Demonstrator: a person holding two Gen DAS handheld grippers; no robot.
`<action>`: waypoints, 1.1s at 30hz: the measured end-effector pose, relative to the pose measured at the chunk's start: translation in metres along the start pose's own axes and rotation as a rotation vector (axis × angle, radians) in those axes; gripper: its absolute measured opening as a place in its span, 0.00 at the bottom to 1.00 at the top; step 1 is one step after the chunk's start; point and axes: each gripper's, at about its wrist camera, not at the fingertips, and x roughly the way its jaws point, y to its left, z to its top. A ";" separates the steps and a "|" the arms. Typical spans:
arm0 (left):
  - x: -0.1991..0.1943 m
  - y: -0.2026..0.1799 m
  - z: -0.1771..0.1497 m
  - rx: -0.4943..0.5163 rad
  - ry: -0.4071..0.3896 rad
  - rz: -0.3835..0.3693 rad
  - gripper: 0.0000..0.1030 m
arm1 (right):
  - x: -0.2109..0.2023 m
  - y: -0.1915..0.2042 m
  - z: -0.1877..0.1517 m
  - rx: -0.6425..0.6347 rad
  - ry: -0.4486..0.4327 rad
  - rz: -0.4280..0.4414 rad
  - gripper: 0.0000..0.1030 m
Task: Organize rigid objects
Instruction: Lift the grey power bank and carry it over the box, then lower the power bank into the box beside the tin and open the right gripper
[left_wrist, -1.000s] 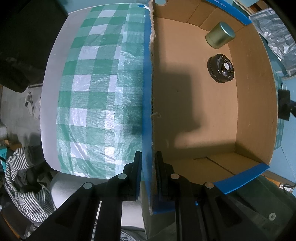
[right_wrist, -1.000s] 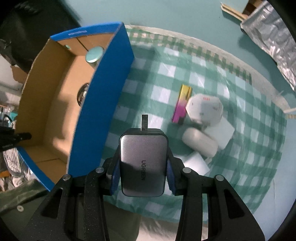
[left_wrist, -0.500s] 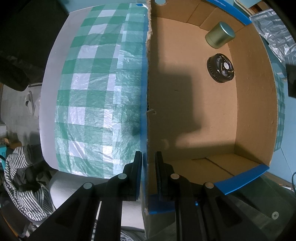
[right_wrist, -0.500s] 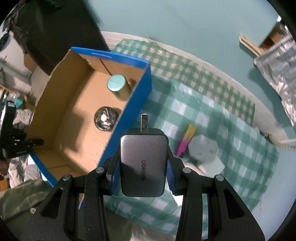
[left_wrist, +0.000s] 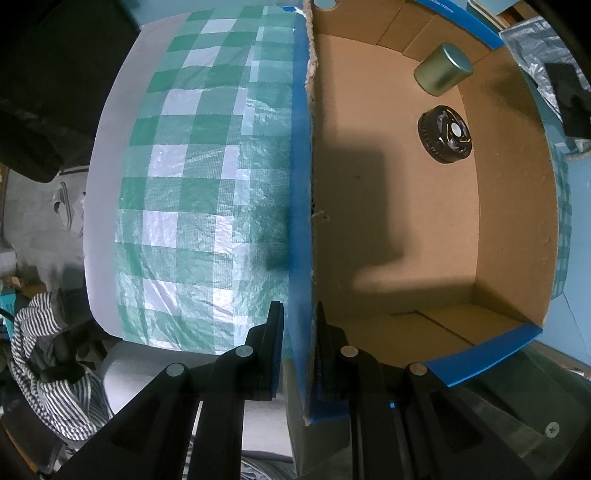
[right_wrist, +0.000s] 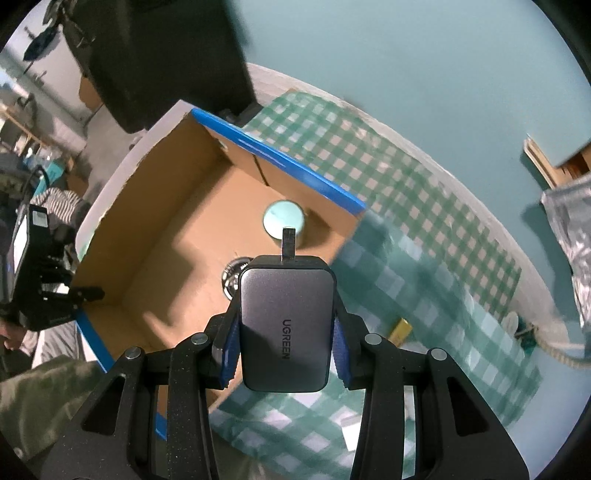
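Observation:
My left gripper (left_wrist: 298, 317) points straight down and is shut on the near wall of the cardboard box (left_wrist: 303, 177), which is blue outside. On the box floor stand a metal tin (left_wrist: 442, 69) and a black round part (left_wrist: 445, 133). My right gripper (right_wrist: 284, 334) is shut on a grey UGREEN charger (right_wrist: 284, 325), its prong pointing forward. The charger hangs above the box (right_wrist: 166, 236), over the tin (right_wrist: 275, 218) and the round part (right_wrist: 231, 280). In the left wrist view the right gripper (left_wrist: 570, 99) shows dark past the box's far right rim.
A green checked cloth (left_wrist: 192, 184) covers the table. A yellow-pink bar (right_wrist: 400, 330) lies on the cloth (right_wrist: 424, 206) right of the box. Silver foil (right_wrist: 569, 221) sits at the far right. Striped fabric (left_wrist: 40, 354) lies below the table edge. My left gripper (right_wrist: 55, 295) holds the box's left wall.
My right gripper has carried the charger left and up, from over the cloth to above the open box, rolling as it went. The left gripper has kept still on the box wall.

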 end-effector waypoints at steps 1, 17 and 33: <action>-0.001 -0.001 0.000 0.001 -0.001 -0.001 0.13 | 0.003 0.002 0.003 -0.008 0.004 0.000 0.39; -0.005 -0.010 0.000 0.024 -0.004 0.002 0.13 | 0.058 0.021 0.027 -0.067 0.092 0.004 0.39; -0.001 -0.009 0.002 0.018 0.005 -0.002 0.13 | 0.090 0.024 0.028 -0.084 0.141 -0.022 0.40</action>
